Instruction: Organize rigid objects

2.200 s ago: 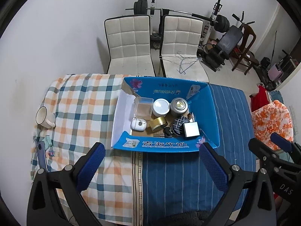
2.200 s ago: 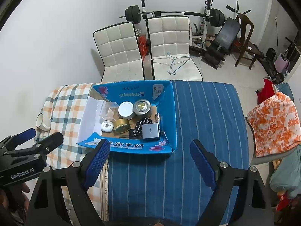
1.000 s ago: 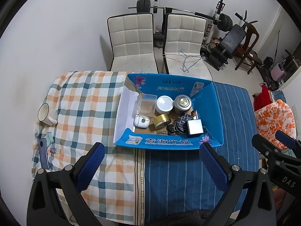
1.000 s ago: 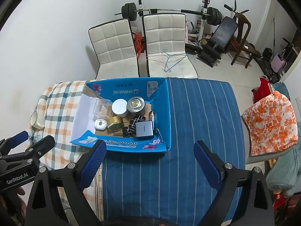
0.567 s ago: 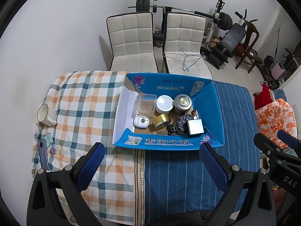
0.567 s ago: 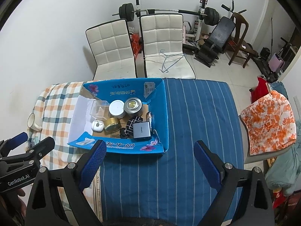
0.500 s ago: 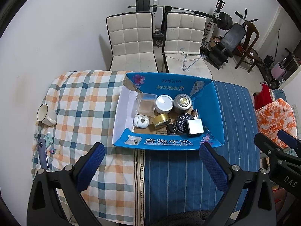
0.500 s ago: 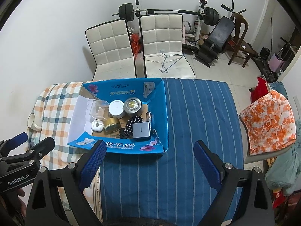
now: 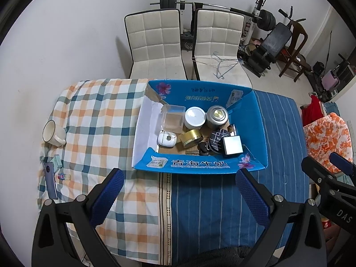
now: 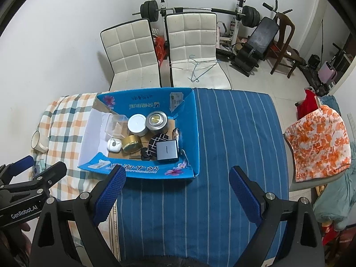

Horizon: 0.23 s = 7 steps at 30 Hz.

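A blue cardboard box (image 9: 249, 115) (image 10: 189, 120) lies open on the table. Inside are a clear plastic case (image 9: 173, 119), a white round tin (image 9: 194, 117), a silver tin (image 9: 217, 115), a gold tin (image 9: 190, 138), a white oval case (image 9: 166, 139), a black patterned disc (image 9: 219, 136) and a grey square box (image 9: 232, 145) (image 10: 167, 150). My left gripper (image 9: 176, 194) hangs open above the table in front of the box. My right gripper (image 10: 175, 188) is open too, near the box's front right corner. Both hold nothing.
A white mug (image 9: 52, 132), a phone (image 9: 50, 181) and small packets lie on the checked cloth (image 9: 98, 120) at the left. Blue striped cloth (image 10: 233, 138) covers the right half. Two white chairs (image 9: 155, 44) stand behind the table; an orange floral cloth (image 10: 318, 142) lies to the right.
Both grippers drifted slightly; the box shifted a little left and down in the right wrist view. Nothing was grasped and nothing in the box moved.
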Available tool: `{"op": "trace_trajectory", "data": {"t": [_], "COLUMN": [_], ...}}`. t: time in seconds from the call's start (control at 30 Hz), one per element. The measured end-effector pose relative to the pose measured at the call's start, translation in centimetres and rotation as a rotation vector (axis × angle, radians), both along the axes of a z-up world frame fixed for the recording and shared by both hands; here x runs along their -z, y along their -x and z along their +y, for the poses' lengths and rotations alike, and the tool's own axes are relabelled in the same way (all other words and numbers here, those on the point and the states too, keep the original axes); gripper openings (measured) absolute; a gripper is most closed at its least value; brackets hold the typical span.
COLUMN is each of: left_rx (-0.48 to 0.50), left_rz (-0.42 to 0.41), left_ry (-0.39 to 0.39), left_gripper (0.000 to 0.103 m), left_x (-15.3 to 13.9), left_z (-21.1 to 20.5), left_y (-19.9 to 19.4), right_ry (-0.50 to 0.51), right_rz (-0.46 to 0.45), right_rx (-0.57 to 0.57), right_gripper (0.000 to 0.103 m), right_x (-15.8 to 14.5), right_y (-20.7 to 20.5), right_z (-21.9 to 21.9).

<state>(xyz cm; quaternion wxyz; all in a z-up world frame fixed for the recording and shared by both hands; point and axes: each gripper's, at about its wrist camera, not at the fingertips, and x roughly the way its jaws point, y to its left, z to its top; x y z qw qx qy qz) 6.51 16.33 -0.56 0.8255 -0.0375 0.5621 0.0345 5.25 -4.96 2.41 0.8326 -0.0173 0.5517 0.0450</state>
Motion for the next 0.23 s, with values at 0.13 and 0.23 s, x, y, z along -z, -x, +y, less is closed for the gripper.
{"op": "trace_trajectory", "data": {"t": [0.13,0.23], "left_rx": [0.002,0.011], "left_rz": [-0.008,-0.016], "left_ry": [0.001,-0.006], "left_gripper": [0.103,0.103], "left_x": [0.12,0.03], "left_z": [0.02,-0.02], "left_y": [0.05,-0.06], "right_ry": [0.002,0.005], "right_rz": [-0.009,-0.014], "right_rx": [0.002,0.003], "right_gripper": [0.096,0.096], "right_x": [-0.23,-0.36], "right_y": [-0.01,-0.02], "right_z": [-0.1,-0.12]}}
